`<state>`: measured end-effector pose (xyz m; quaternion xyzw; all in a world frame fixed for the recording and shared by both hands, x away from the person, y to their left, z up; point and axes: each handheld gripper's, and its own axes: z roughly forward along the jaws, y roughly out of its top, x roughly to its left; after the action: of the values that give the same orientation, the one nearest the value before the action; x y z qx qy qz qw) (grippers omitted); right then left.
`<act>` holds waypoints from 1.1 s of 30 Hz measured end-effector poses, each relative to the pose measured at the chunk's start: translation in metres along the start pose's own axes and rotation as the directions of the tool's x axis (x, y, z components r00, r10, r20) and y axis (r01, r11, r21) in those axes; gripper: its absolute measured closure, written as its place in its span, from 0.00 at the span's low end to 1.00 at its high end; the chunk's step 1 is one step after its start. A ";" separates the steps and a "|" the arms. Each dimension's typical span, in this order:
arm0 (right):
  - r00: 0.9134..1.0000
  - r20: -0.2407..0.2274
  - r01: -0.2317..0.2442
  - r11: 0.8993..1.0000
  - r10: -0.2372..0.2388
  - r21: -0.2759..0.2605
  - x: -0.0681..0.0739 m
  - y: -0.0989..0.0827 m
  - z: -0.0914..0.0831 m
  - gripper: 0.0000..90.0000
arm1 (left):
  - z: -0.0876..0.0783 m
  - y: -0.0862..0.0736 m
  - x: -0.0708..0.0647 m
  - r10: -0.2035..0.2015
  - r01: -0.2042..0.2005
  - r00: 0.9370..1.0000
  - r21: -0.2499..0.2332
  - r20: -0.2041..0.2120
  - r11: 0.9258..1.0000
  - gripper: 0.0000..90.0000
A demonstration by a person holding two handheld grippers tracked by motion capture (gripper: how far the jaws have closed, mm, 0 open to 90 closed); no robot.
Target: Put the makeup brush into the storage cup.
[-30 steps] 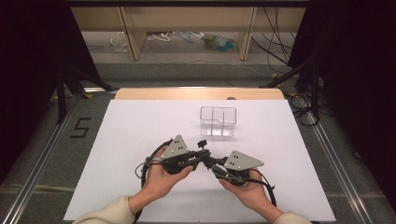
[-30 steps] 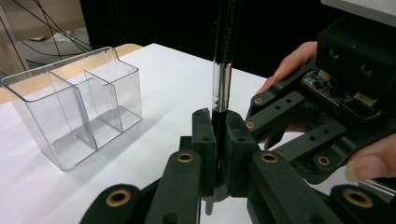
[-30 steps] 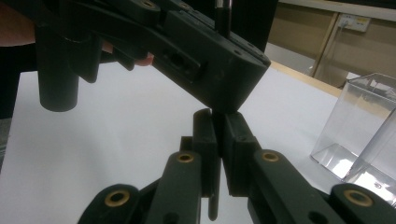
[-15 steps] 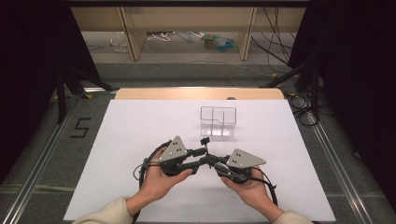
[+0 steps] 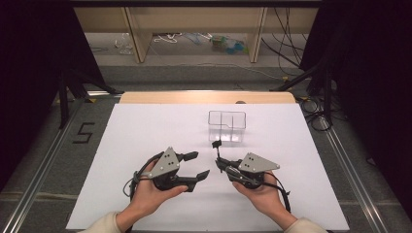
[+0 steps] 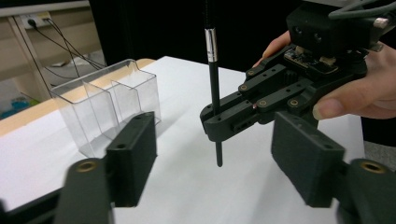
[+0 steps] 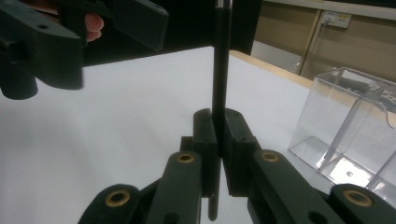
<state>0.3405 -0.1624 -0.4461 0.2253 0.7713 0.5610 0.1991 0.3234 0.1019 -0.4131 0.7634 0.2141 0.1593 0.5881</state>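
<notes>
Black, slim pen (image 6: 213, 84) stands upright, clamped in the right gripper (image 5: 221, 164) near the table's (image 5: 145, 126) middle, just short of the clear divided box (image 5: 227, 126) toward the far edge. Left gripper (image 5: 198, 165), jaws just opened, nothing between them, sits beside it. Judged step: handover done; next, tip pen into a compartment.

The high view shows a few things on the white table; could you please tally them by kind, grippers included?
Grippers: 2, the left gripper with jaws just opened and nothing between them, and the right gripper clamped on the pen.
Black pen: 1, upright.
Clear divided box: 1.
Total: 4.
</notes>
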 end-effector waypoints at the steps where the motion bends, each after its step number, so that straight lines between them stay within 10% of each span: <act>1: 1.000 0.002 -0.004 1.000 0.004 0.004 0.000 0.000 0.000 0.95 | -0.002 -0.001 0.000 0.004 -0.004 1.000 -0.007 -0.004 1.000 0.30; 33: 0.999 0.018 -0.028 1.000 0.028 -0.012 -0.004 0.002 -0.003 0.95 | -0.053 -0.023 0.021 -0.040 0.026 0.993 -0.121 -0.109 0.992 0.19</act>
<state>0.3424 -0.1666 -0.4432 0.2400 0.7628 0.5662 0.1997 0.3119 0.1619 -0.4218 0.7134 0.2492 0.2042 0.6224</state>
